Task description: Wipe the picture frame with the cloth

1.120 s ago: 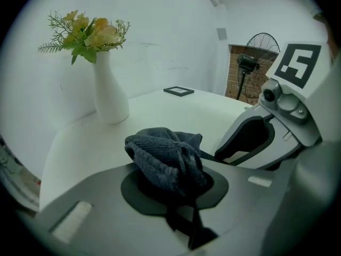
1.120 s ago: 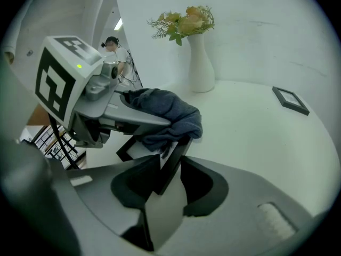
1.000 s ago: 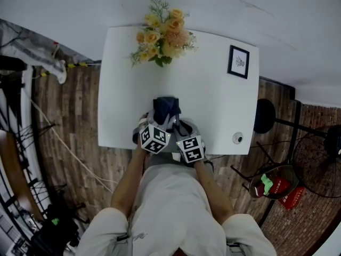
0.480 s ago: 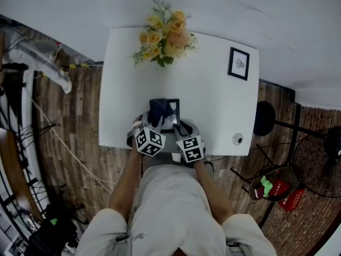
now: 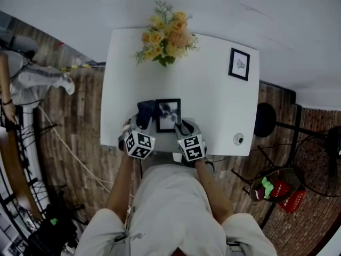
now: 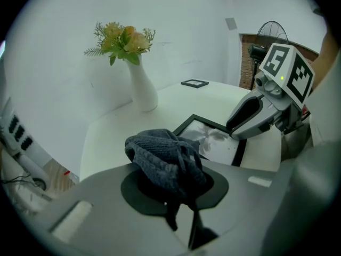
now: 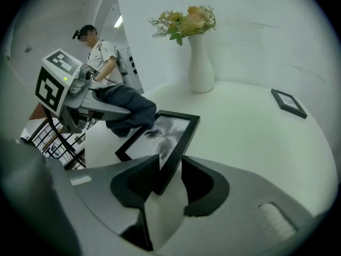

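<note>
Cloth [image 5: 144,113] slid left off frame [image 5: 168,115]; R fingers [image 7: 205,184] just opening round its corner.

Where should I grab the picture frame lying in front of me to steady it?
I'd take the picture frame by its near right corner, coming from the near edge of the table: it lies flat, and that narrow corner fits between the jaws.

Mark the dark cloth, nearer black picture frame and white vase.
Dark knitted cloth [image 6: 162,159]: left gripper view, bunch's middle.
Black picture frame [image 7: 158,136]: right gripper view, glass centre.
White ceramic vase [image 7: 201,71]: right gripper view, belly.
</note>
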`<state>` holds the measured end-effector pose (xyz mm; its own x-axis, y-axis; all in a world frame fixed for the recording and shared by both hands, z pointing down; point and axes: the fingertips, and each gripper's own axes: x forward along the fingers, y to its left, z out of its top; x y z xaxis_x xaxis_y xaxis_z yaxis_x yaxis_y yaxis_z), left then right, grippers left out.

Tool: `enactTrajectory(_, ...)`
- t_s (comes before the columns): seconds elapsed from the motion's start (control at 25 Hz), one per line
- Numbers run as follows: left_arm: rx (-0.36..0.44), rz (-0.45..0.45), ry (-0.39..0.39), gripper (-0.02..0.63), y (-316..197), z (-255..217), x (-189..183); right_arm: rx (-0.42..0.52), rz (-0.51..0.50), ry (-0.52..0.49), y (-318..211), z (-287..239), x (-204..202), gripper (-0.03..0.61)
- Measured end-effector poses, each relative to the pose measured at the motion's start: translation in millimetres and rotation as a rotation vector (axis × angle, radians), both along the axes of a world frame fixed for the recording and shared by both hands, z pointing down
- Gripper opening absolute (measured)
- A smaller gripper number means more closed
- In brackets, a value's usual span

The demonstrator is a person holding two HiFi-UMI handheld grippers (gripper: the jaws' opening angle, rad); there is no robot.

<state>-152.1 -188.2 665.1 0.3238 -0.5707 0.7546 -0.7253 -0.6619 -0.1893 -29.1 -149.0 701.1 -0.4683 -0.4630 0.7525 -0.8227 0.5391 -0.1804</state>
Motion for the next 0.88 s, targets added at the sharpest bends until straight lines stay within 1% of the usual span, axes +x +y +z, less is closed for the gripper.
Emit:
enactTrajectory(0.12, 0.018, -0.005, 0.003, 0.086, 3, -11, -2, 0.007, 0.001, 0.003, 2, -4, 2, 0.135)
enactTrajectory(0.24, 0.046, 0.009, 0.021, 0.086, 4, -26, 4, 0.014, -0.004, 0.014, 6, -9, 4, 0.135)
enactTrajectory(0.48, 0.086, 0.108, 0.091, 0.086, 12, -54, 46, 0.003, -0.028, 0.009, 18, -9, 0, 0.135)
enactTrajectory(0.68, 0.064, 0.209, 0.166, 0.086, 27, -55, 90, -0.01, -0.039, 0.006, 24, -5, -3, 0.135)
enactTrajectory(0.76, 0.05, 0.244, 0.182, 0.086, 33, -50, 105, -0.01, -0.039, 0.003, 24, -5, -3, 0.135)
enactTrajectory(0.88, 0.023, 0.271, 0.201, 0.086, 39, -41, 118, -0.008, -0.048, 0.001, 25, -5, -4, 0.135)
